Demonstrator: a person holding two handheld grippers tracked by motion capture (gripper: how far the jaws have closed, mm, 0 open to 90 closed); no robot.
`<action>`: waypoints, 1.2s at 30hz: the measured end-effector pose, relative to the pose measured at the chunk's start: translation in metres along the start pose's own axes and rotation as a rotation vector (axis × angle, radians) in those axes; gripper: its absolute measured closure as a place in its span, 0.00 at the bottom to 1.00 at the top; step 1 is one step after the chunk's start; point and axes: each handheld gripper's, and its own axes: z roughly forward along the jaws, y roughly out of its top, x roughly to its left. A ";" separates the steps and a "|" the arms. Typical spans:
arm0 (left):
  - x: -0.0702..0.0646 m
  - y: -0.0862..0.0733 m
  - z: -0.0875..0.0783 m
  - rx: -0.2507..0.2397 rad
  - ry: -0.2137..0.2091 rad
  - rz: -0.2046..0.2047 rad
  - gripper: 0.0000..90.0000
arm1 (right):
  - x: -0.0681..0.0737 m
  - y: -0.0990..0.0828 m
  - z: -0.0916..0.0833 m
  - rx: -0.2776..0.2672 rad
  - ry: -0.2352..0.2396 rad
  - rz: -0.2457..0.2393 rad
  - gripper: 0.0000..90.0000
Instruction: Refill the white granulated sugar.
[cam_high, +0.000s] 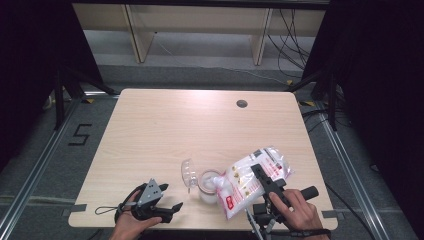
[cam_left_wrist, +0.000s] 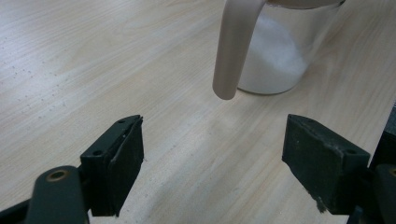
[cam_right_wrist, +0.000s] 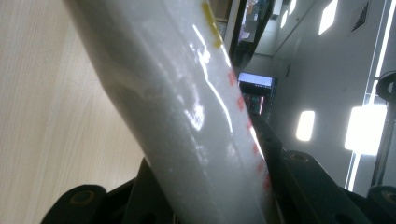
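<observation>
Item: refilling a jar from a bag, pouring step in progress. Near edge of the tabletop, left side: the left gripper (cam_high: 172, 210) is resting low with its jaws standing wide apart and holding nothing, pointing toward the jar (cam_high: 208, 186); in the left gripper view the jar (cam_left_wrist: 280, 51) is sitting just ahead of the pads, partly filled with white grains, a pale handle or clasp hanging down its front. Near edge, right of centre: the right gripper (cam_high: 263, 176) is clamping the bag (cam_high: 252, 180) across its middle, jaws part closed on it, and is tilting it so the lower corner is meeting the jar's mouth; the right gripper view is showing the bag (cam_right_wrist: 187, 116) pinched between both jaws. Just left of the jar, a clear lid (cam_high: 189, 174) is lying tipped open, apparently hinged to it. Judged next move: keeping the spout over the mouth, tilting gently, then righting the bag before the jar overfills. Markings: the bag is carrying red and yellow print, too small to read. Far edge: a round cable hole (cam_high: 242, 103). On the floor beyond the left edge, a taped "5" (cam_high: 80, 135).
</observation>
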 end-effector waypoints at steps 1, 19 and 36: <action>0.000 0.001 0.000 -0.009 -0.002 -0.002 0.23 | 0.000 0.000 0.000 0.000 0.000 0.000 0.77; 0.000 0.000 0.001 -0.019 -0.008 -0.012 0.23 | 0.001 -0.017 -0.005 0.030 -0.001 0.010 0.77; 0.000 0.000 0.001 -0.012 0.000 -0.004 0.23 | 0.001 -0.003 0.000 -0.020 -0.006 -0.020 0.77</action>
